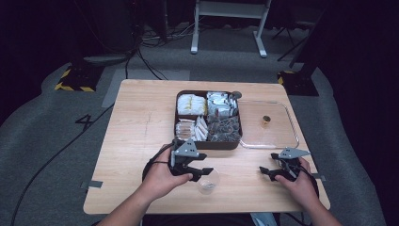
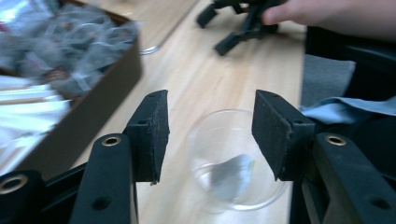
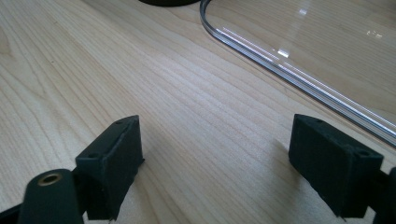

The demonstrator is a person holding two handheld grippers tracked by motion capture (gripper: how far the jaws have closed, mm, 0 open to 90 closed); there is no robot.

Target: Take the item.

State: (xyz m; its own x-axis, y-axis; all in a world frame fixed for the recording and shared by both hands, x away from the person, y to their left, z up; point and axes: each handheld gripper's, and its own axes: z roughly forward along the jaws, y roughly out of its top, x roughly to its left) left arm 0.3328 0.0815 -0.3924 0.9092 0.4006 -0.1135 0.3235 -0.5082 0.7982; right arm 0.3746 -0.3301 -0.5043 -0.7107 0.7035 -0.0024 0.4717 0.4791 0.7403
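A clear plastic cup (image 1: 208, 181) stands upright on the wooden table (image 1: 136, 141) near its front edge. My left gripper (image 1: 202, 172) hovers just over it. In the left gripper view the cup (image 2: 233, 168) sits below and between the two black jaws, whose pads stand apart from its rim, so my left gripper (image 2: 210, 105) is open. My right gripper (image 1: 265, 171) rests low at the front right; in its own view the right gripper (image 3: 217, 135) is open over bare wood with nothing between its pads.
A dark compartment box (image 1: 209, 144) of wrapped packets and tea bags sits mid-table, with a clear lid (image 1: 292, 129) lying flat to its right and a small brown object (image 1: 266, 119) on it. The lid's rim (image 3: 289, 70) lies just beyond my right gripper.
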